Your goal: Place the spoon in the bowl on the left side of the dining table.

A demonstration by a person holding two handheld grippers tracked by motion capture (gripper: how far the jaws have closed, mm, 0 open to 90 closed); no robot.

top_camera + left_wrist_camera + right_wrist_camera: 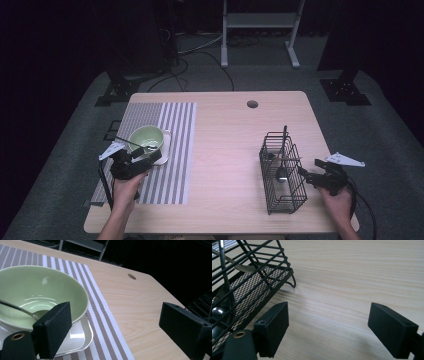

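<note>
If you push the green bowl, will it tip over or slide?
The green bowl looks wide and low, so it would probably slide rather than tip. It sits on a glossy white tray, likely slippery. The spoon leaning inside might rattle or shift.

Two forearms entering from the near edge, one on each side. Left hand (125, 187) wrapped round the left hand-held gripper (148, 161), aimed far and rightward, jaws spread wide with nothing between them. Right hand (340, 200) gripping the right hand-held gripper (306, 172) (grey plate on top), pointed leftward, jaws likewise wide apart and empty.
</note>
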